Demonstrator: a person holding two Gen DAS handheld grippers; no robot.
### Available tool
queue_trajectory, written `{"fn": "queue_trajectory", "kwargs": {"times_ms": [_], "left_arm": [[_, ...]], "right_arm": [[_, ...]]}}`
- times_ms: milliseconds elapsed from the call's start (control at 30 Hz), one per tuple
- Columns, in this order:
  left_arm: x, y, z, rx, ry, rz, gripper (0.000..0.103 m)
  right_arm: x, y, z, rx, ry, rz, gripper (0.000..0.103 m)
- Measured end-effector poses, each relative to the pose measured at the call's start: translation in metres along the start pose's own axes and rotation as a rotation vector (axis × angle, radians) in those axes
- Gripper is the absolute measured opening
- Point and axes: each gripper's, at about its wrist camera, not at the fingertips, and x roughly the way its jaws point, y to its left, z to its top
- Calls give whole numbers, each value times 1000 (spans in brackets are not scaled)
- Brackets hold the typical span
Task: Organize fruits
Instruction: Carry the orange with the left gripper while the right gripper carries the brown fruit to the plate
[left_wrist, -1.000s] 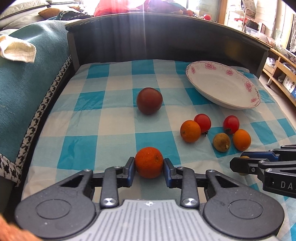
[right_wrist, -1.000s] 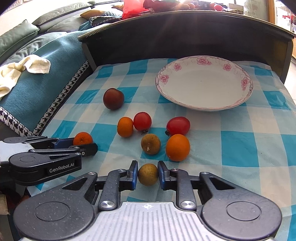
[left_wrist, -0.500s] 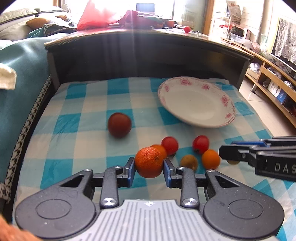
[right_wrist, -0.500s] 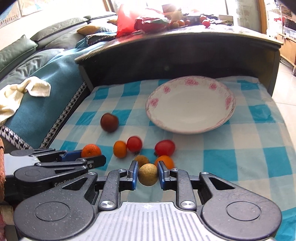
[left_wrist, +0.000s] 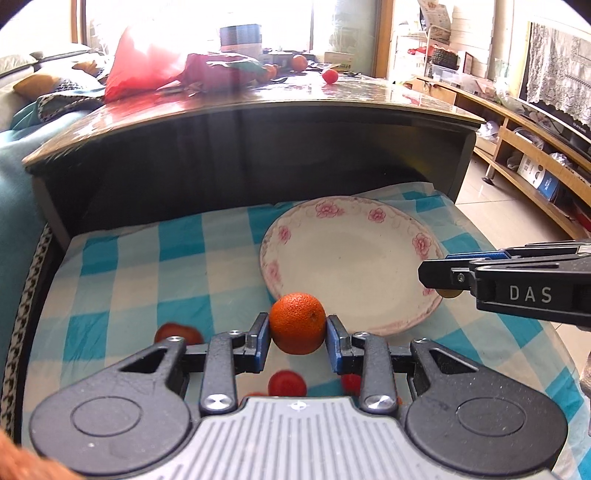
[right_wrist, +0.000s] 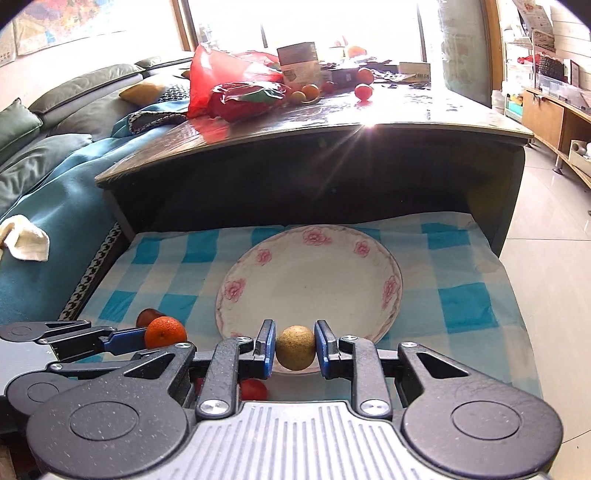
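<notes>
My left gripper (left_wrist: 297, 329) is shut on an orange (left_wrist: 297, 323) and holds it in the air just before the near left rim of the white flowered plate (left_wrist: 354, 258). My right gripper (right_wrist: 295, 349) is shut on a small brown-yellow fruit (right_wrist: 295, 347) and holds it over the plate's near rim (right_wrist: 306, 280). The plate has nothing in it. The left gripper with the orange (right_wrist: 165, 331) also shows at the left of the right wrist view. The right gripper (left_wrist: 448, 284) shows at the right of the left wrist view. Red fruits (left_wrist: 287, 384) lie below, mostly hidden by the grippers.
The plate sits on a blue and white checked cloth (right_wrist: 461, 295) under a dark table top (right_wrist: 332, 122) that carries a red bag and more fruit. A teal sofa (right_wrist: 48, 206) is at the left. Tiled floor (right_wrist: 554, 206) is at the right.
Both grippers have risen and moved forward toward the plate with their fruits. The loose fruits on the cloth have dropped below and behind the grippers.
</notes>
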Motion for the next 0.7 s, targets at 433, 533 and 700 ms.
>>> {"fn": "queue_trajectory", "kwargs": {"times_ms": [433,533,700], "left_arm": [[37,-11,18,23,19,-2,41],[42,-13,19,30,26,-5,41],[48,-12,20,27,34,-6,41]], "right_arm": [[33,-16,11,-12,24,-6,18],[41,-16,11,-20,37,-4,18],[50,-17,9,-25,51,-6,18]]}}
